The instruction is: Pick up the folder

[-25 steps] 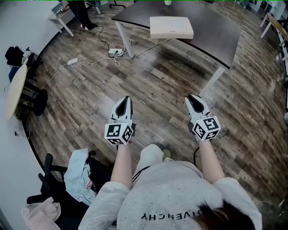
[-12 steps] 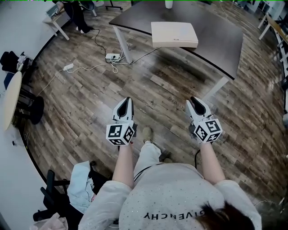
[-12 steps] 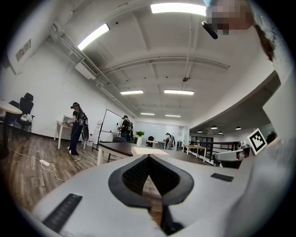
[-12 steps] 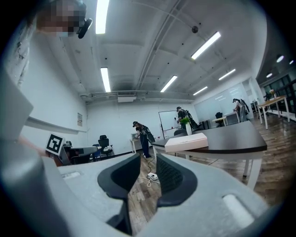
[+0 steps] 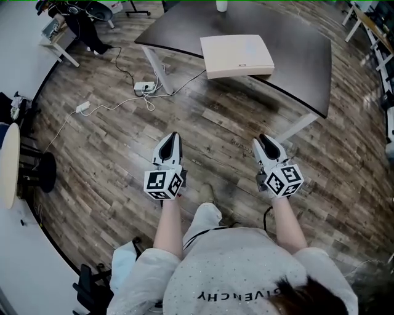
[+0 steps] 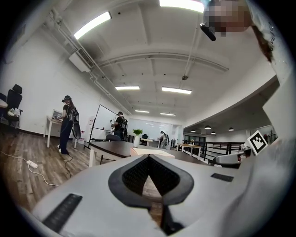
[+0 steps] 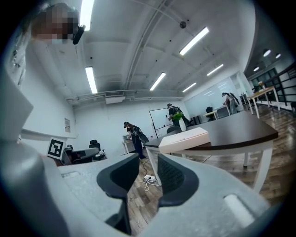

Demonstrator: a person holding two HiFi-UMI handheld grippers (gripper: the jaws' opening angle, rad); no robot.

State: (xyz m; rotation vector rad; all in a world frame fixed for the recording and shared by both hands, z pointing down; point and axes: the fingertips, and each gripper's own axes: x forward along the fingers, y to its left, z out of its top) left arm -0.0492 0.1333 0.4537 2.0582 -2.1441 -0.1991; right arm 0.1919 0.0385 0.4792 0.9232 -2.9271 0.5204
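Observation:
The folder (image 5: 237, 55) is a flat cream case lying on a dark table (image 5: 301, 43) ahead of me. It also shows in the left gripper view (image 6: 152, 151) and the right gripper view (image 7: 184, 139). Both grippers are held level over the wooden floor, well short of the table and apart from the folder. My left gripper (image 5: 173, 136) (image 6: 149, 156) has its tips together and holds nothing. The jaws of my right gripper (image 5: 263, 139) (image 7: 148, 157) are opening, with a narrow gap and nothing between them.
A power strip with white cables (image 5: 144, 87) lies on the floor by the table's left leg (image 5: 155, 67). A white cup (image 5: 221, 5) stands at the table's far edge. A pale round table (image 5: 7, 163) and a stool are at the left. People stand far back (image 6: 67, 122).
The table and folder have drawn nearer and lower in the head view as both grippers came forward. The chair with clothes at the lower left has nearly slid out of view.

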